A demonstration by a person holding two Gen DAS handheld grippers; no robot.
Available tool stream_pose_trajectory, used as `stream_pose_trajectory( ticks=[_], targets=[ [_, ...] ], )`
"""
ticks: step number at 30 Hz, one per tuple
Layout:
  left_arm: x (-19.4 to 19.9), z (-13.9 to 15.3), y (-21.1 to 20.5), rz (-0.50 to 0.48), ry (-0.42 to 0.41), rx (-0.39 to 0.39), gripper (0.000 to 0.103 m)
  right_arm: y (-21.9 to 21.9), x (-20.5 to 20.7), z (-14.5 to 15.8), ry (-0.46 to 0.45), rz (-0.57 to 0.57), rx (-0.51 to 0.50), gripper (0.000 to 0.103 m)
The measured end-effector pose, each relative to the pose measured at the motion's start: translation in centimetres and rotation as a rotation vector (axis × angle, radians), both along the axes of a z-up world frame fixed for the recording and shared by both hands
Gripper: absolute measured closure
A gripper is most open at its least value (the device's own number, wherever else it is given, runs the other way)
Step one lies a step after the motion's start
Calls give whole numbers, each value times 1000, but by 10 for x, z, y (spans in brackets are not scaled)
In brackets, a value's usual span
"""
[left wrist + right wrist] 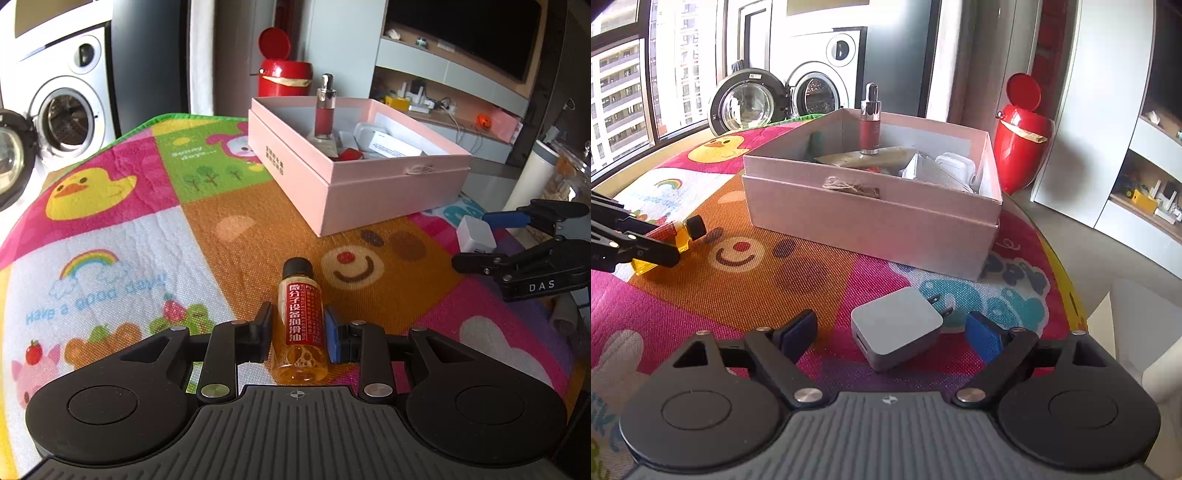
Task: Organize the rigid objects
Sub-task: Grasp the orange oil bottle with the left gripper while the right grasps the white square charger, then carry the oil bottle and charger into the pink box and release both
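Observation:
A small yellow oil bottle (297, 295) with a red label and black cap sits between the pads of my left gripper (298, 332), which is shut on it just over the colourful mat. The right wrist view shows that bottle (687, 232) tilted in the left gripper (661, 240), left of the pink box (868, 218). My right gripper (892, 325) stands open around a white plug charger (895, 332) lying on the mat, with a gap on each side. The open pink box (369, 184) holds a red dropper bottle (324, 110) standing upright, papers and white items.
A red bin (1021, 147) with its lid up stands on the floor behind the box. A washing machine (820, 88) with its door open is at the back. The mat's right edge (1067, 295) drops off close to the charger.

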State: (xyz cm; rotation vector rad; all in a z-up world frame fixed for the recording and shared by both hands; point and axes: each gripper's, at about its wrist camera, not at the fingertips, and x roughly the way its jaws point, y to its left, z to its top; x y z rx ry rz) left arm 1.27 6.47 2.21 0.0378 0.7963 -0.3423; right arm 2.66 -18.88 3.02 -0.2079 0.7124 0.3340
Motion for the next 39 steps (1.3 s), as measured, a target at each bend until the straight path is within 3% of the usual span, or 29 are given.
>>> stream_pose_trajectory(
  ticks=[9, 12, 15, 18, 20, 25, 30, 36, 39],
  targets=[
    [14, 0, -12, 103, 46, -3, 70, 1, -2, -1, -7, -12, -3, 14],
    [8, -3, -15, 125, 18, 4, 69, -2, 1, -1, 8, -13, 18, 14],
    [-1, -5, -19, 83, -37, 57, 70, -5, 3, 0, 16, -14, 37, 15],
    [-6, -5, -18, 100, -38, 35, 71, -5, 4, 1, 28, -3, 57, 31],
    [-9, -3, -19, 99, -33, 33, 71, -6, 6, 4, 40, -13, 73, 54],
    [-28, 0, -25, 47, -19, 31, 71, -5, -5, 19, 59, 0, 103, 54],
    [-52, 5, -35, -9, -29, 34, 71, -7, -38, 43, -4, 53, 80, 54],
    [-72, 46, -43, -81, -134, -77, 71, -14, -72, 87, -134, 79, 81, 54],
    [-71, 87, -49, -110, -267, -125, 71, -19, -78, 112, -205, 80, 103, 54]
  ],
)
